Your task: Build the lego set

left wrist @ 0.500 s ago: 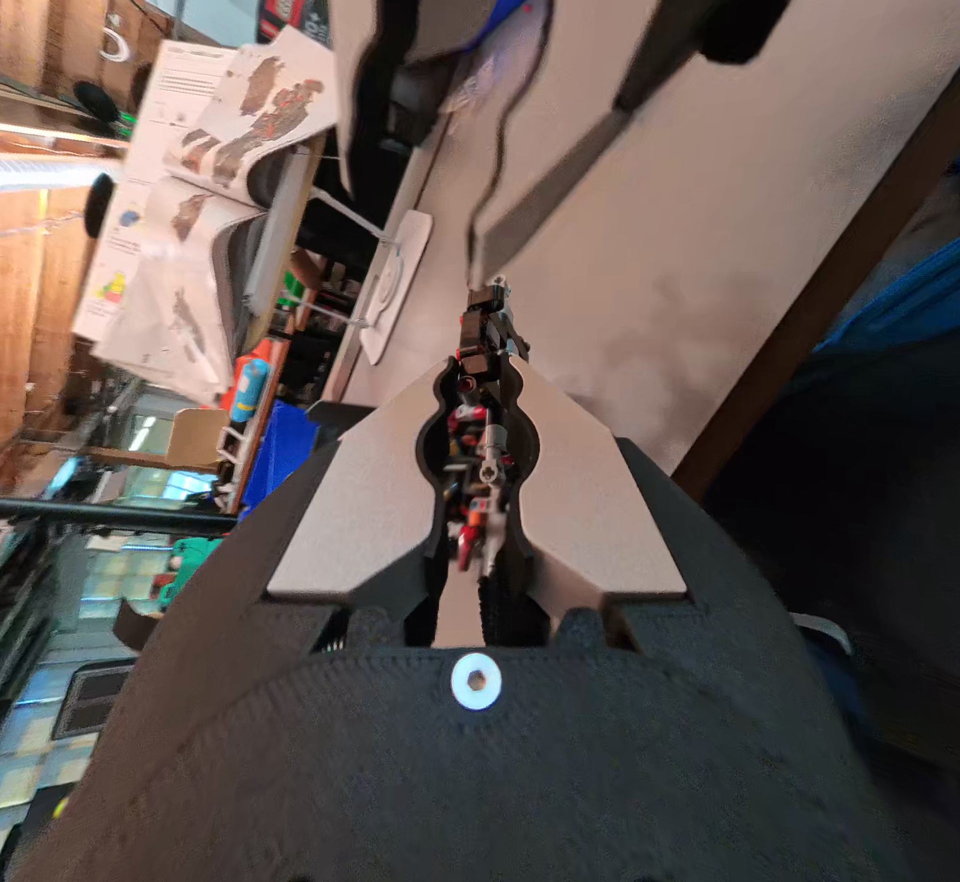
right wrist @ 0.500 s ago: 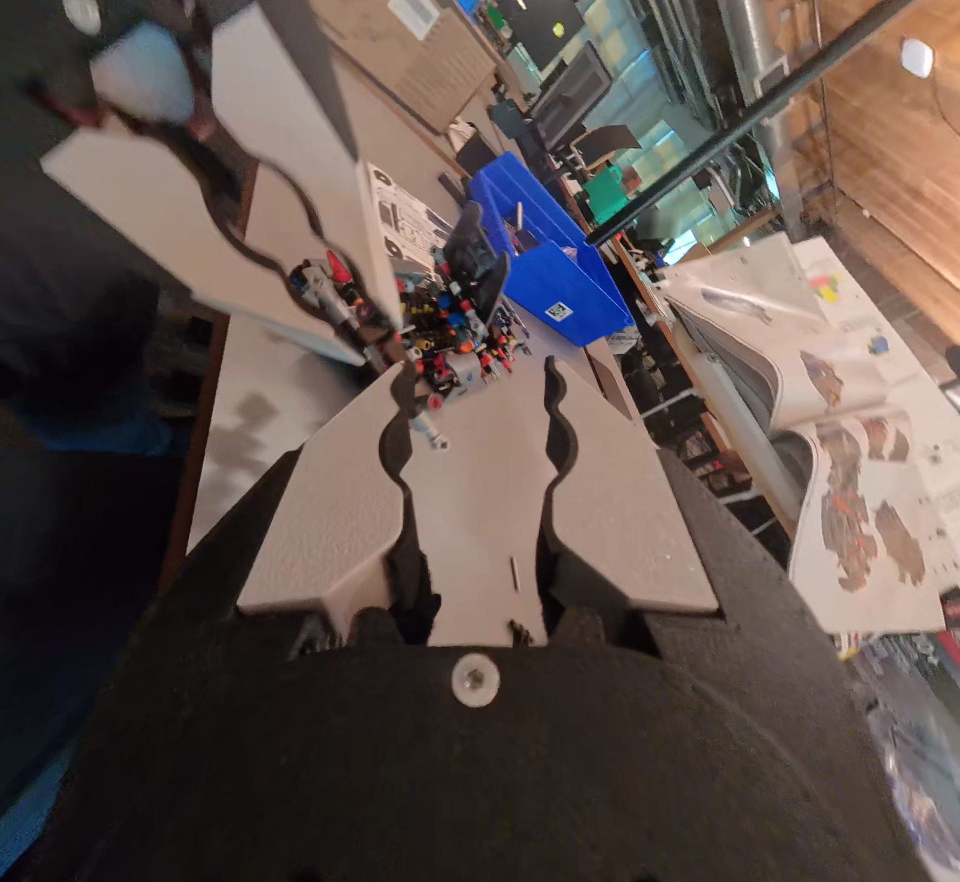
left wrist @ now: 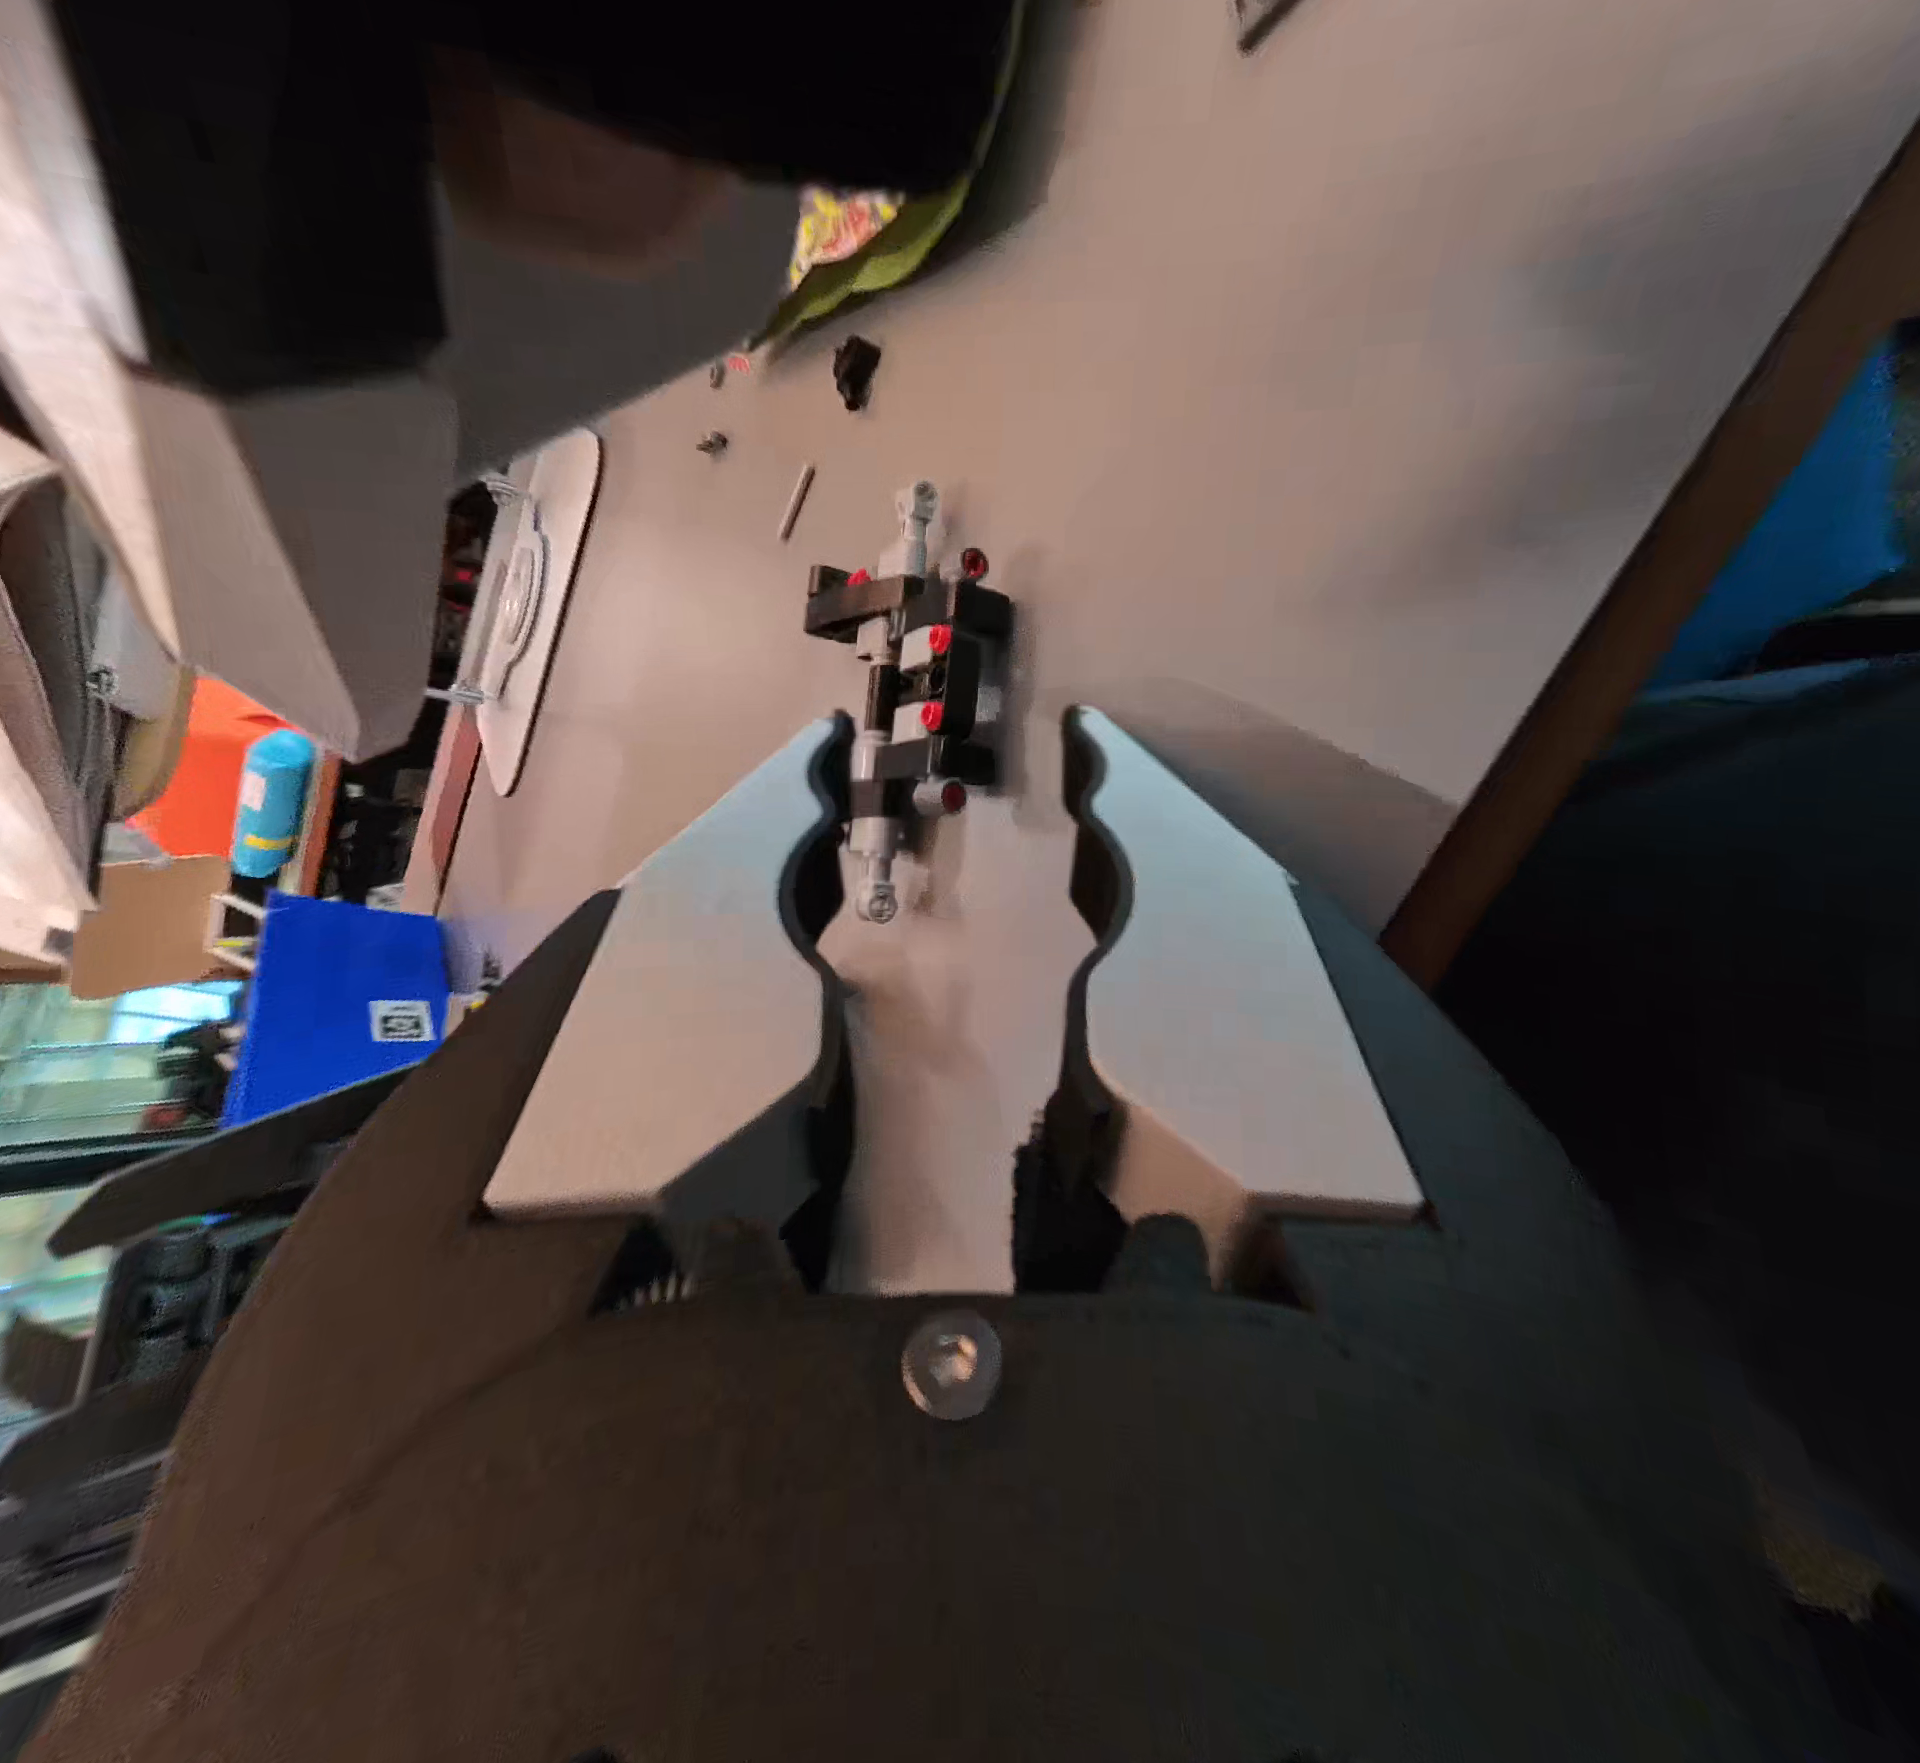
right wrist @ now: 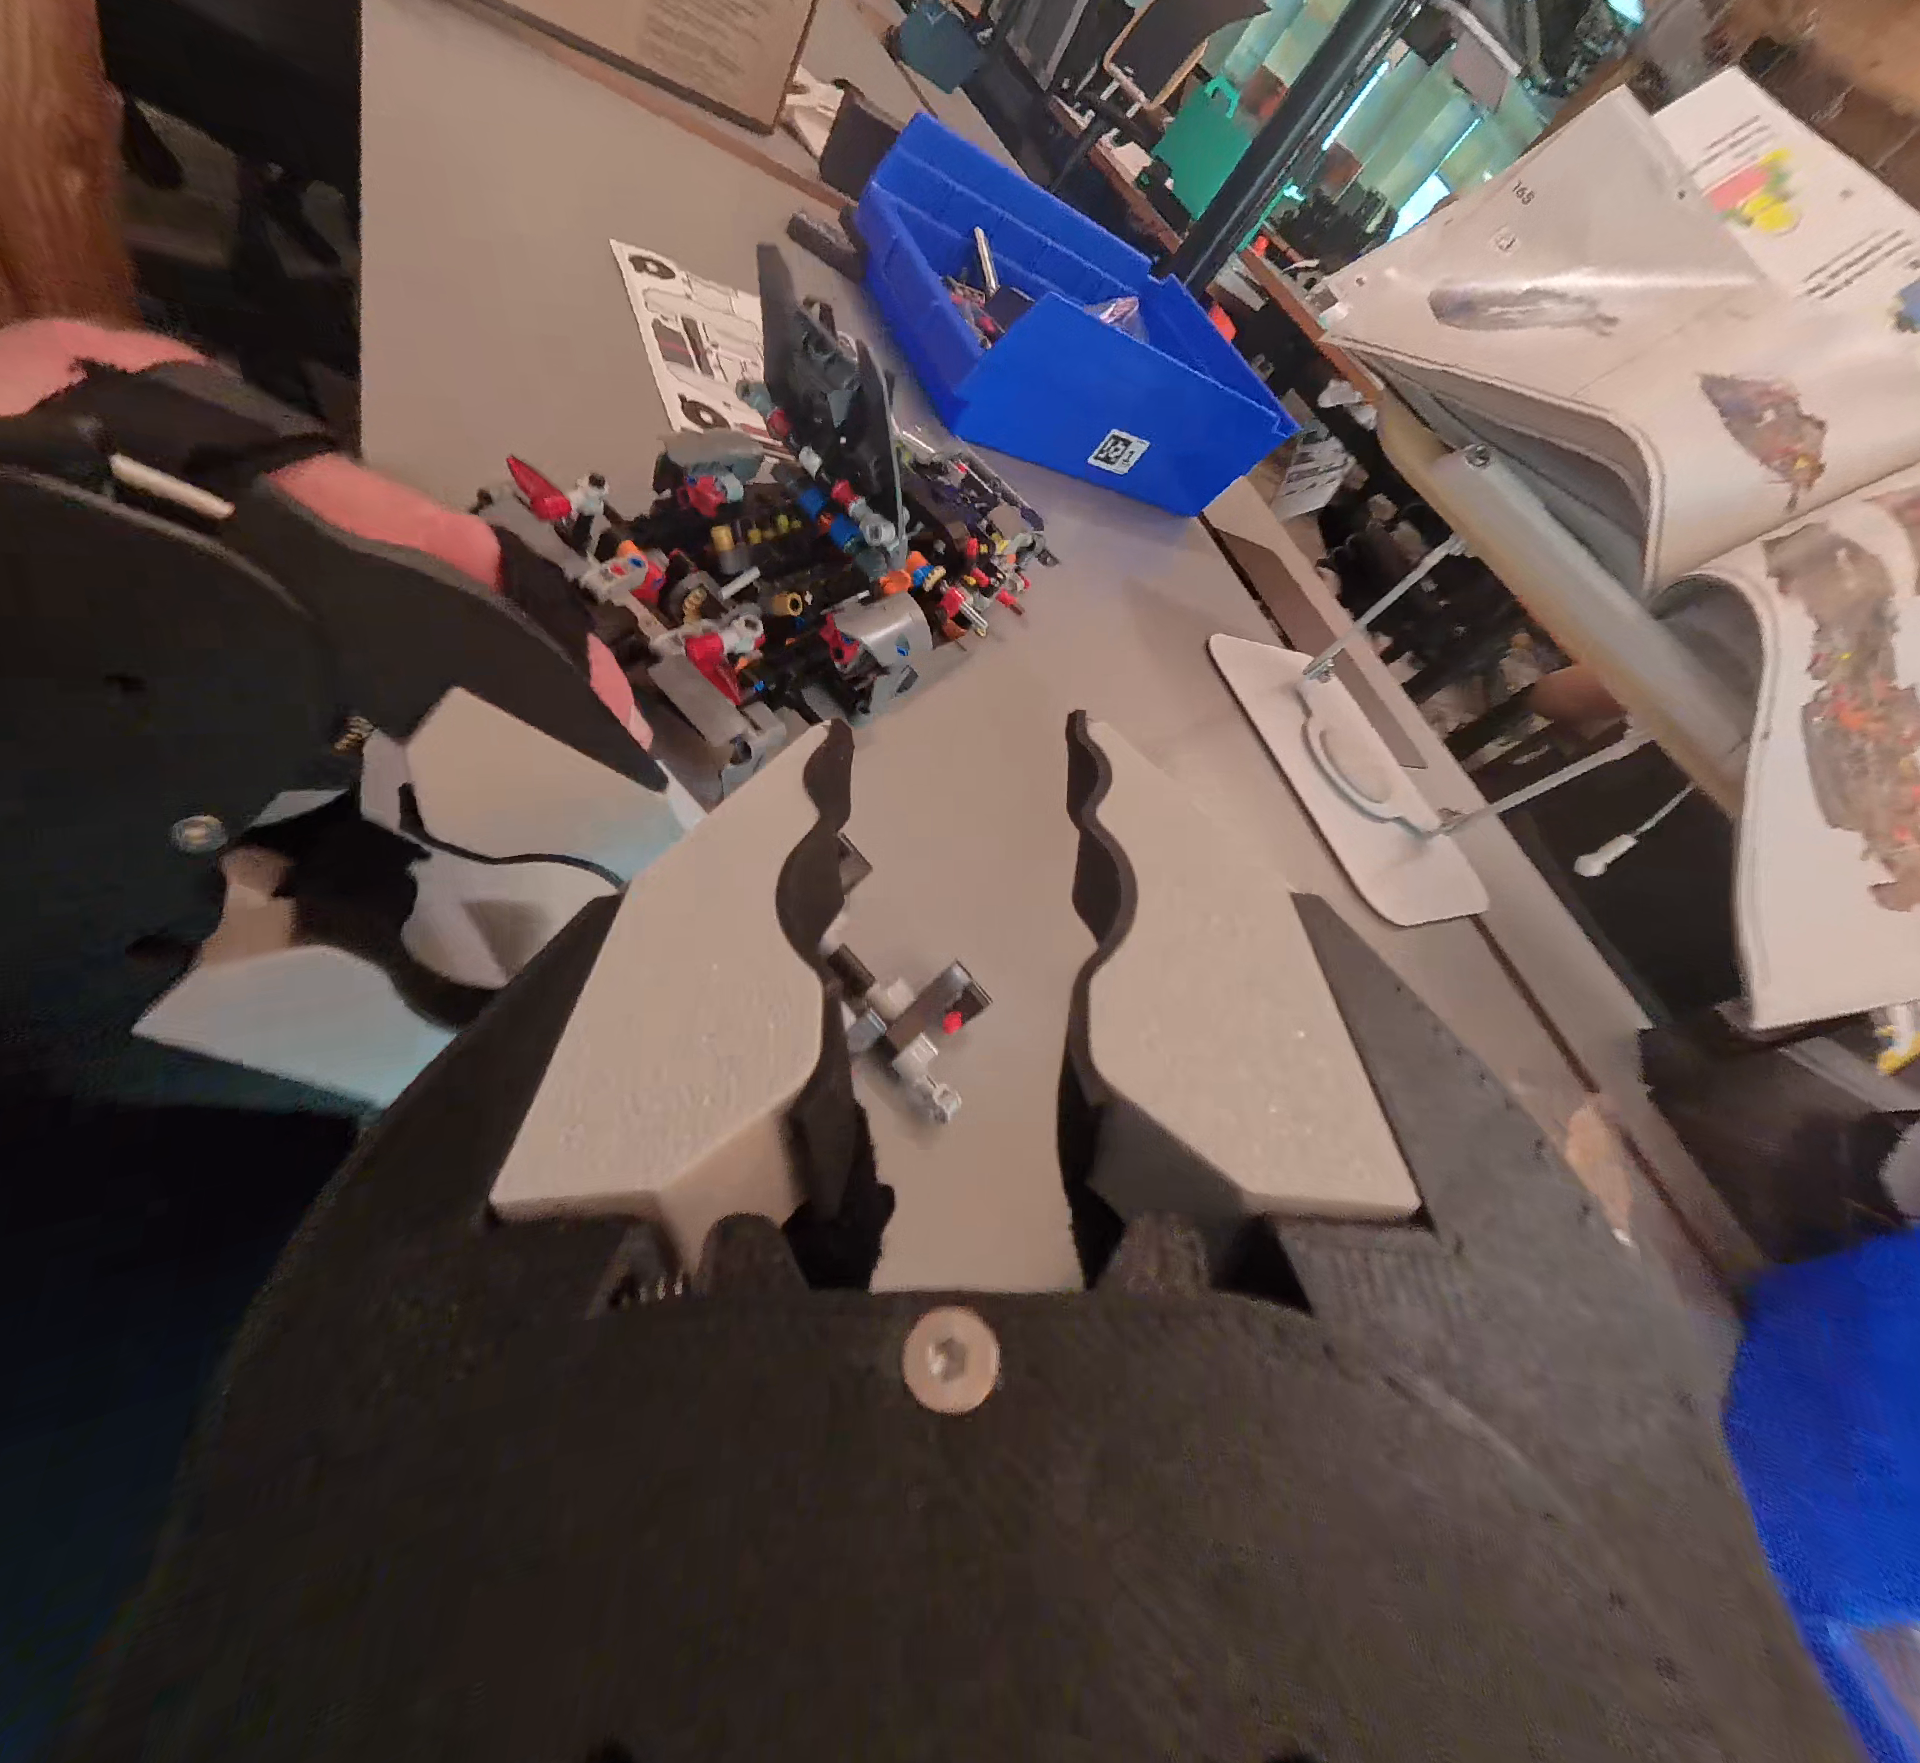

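Now | both tongs spread, empty | small lego piece (left wrist: 909, 685) on table (left wrist: 1299, 383) | large model (right wrist: 790, 570), blue bin (right wrist: 1081, 373) beyond

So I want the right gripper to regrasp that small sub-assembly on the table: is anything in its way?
Nothing visible. The small sub-assembly lies on bare table between the open right gripper fingers.

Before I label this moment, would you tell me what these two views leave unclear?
- Left wrist view: a dark blurred shape close to the lens hides the table's far side.
- Right wrist view: the small sub-assembly is partly behind the right gripper's finger.
- Right wrist view: the blue bin's contents are too small to identify.
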### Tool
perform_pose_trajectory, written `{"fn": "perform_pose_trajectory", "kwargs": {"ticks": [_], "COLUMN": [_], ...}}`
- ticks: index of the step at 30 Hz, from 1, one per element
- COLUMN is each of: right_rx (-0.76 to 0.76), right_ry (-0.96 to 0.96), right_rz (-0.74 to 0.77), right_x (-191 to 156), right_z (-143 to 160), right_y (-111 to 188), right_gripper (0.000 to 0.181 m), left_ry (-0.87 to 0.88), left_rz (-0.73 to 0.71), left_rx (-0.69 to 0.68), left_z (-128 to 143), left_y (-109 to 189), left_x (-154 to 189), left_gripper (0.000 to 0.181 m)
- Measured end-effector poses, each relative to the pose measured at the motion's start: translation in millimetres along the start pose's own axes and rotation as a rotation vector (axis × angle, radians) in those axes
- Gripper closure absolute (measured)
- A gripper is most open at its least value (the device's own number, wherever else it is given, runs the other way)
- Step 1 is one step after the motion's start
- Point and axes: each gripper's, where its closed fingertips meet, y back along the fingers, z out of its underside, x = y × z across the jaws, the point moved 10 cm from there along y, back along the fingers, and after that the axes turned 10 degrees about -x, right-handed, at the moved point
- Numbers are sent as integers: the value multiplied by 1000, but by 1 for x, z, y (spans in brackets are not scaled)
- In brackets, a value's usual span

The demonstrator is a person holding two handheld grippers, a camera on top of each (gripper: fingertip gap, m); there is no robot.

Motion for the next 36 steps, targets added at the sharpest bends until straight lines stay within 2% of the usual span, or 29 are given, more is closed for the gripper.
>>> {"fn": "perform_pose_trajectory", "kwargs": {"ticks": [2, 4, 6, 9, 12, 15, 17, 19, 21, 24, 27, 30, 36], "right_rx": [16, 29, 29, 22, -7, -55, -44, -61, -78, -74, -52, -37, -28], "right_ry": [-52, -94, -87, 9, 181, 273, 274, 304, 356, 399, 427, 482, 529], "right_rz": [-48, -111, -177, -258, -285, -317, -332, -333, -343, -355, -370, -362, -335], "right_x": [6, 12, 17, 18, 11, 4, 4, 3, 1, -1, -5, -9, -7], "right_z": [-6, -13, -20, -35, -50, -54, -56, -56, -53, -51, -51, -51, -53], "right_y": [-6, -16, -31, -57, -84, -114, -128, -142, -153, -166, -173, -177, -181], "right_gripper": [139, 139, 137, 127, 125, 126, 131, 132, 135, 138, 145, 154, 158], "left_ry": [48, 134, 206, 309, 425, 490, 573, 585, 547, 524, 551, 532, 558], "left_rz": [-3, -4, -66, -195, -211, -159, -42, 38, 92, 146, 275, 308, 323], "left_rx": [21, 68, 107, 180, 180, 132, 182, 174, 184, 157, 162, 174, 162], "left_z": [3, 13, 29, 66, 107, 142, 159, 170, 170, 172, 174, 172, 171], "left_y": [10, 25, 48, 85, 97, 80, 64, 46, 31, 12, -2, -9, -22], "left_x": [-6, -17, -32, -60, -90, -113, -124, -130, -130, -132, -134, -133, -137], "left_gripper": [131, 128, 133, 141, 133, 127, 126, 126, 122, 125, 126, 131, 142]}}
